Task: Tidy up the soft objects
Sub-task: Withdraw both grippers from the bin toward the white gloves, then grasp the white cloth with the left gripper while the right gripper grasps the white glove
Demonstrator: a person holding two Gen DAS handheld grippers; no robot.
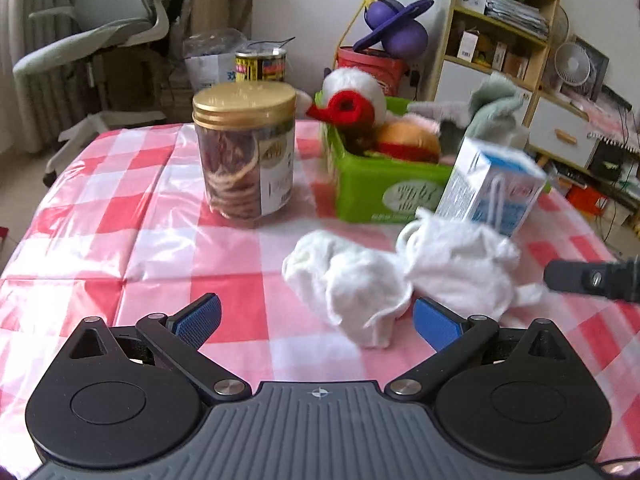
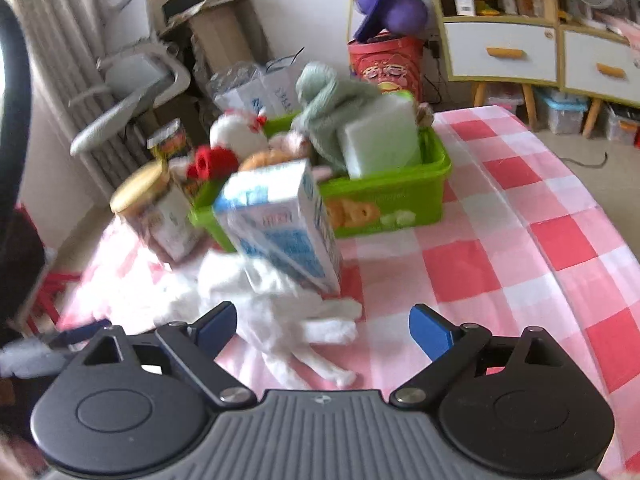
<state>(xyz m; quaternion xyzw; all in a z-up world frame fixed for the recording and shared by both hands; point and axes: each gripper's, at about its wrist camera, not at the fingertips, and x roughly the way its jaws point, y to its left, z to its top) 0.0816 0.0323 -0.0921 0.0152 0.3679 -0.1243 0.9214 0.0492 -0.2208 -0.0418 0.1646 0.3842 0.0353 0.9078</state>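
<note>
The table (image 1: pixel 100 208), under a pink-and-white checked cloth, carries every item. At its far side stands a green basket (image 1: pixel 372 188), already holding several plush toys: a white one with red trim (image 1: pixel 352 96), a grey-green one (image 1: pixel 496 108), an orange one (image 1: pixel 408 140), and, in the right wrist view, a pale foam block (image 2: pixel 380 136). Left of the basket stands a clear jar (image 1: pixel 244 152) with a gold lid. A blue-and-white carton (image 1: pixel 492 188) leans tilted just in front of the basket. A crumpled white cloth (image 1: pixel 400 276) lies on the table below the carton, touching its base. The left gripper (image 1: pixel 316 320) has its jaws spread wide, empty, near the cloth's front edge. The right gripper (image 2: pixel 322 328) is likewise parted, with the cloth lying between its fingers but not pressed.
</note>
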